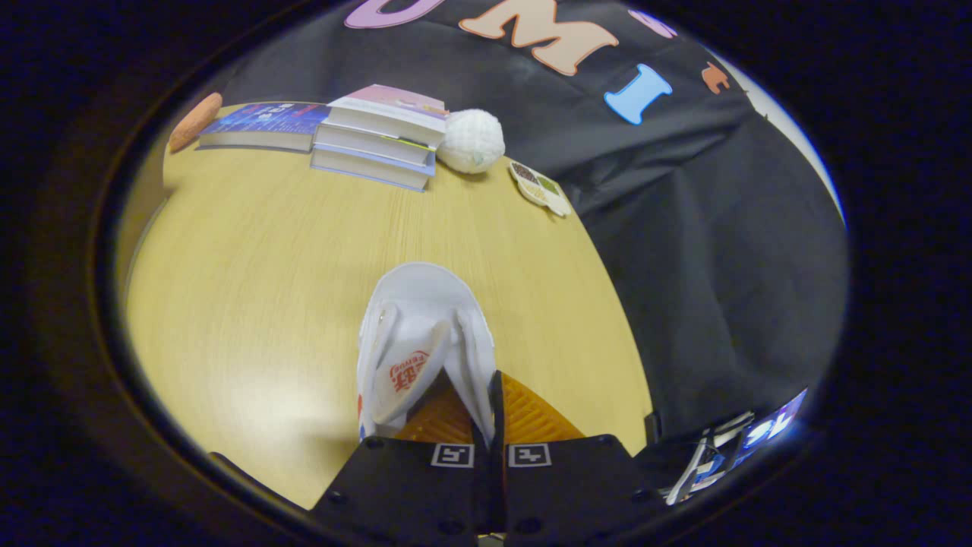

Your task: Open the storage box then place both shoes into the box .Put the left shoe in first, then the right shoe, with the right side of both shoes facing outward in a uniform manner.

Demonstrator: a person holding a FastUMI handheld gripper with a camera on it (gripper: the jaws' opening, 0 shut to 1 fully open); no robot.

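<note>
While jaws clamp one shoe (422,342) — four books (376,133).

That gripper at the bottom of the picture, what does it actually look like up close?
The gripper has a broad, flat black body made of two blocks side by side, each dotted with small dark screw holes. Each block carries a small square black-and-white marker near its front edge. From there two fingers reach forward, with ridged, grid-patterned inner faces. No cables or sleeve can be seen.
</note>
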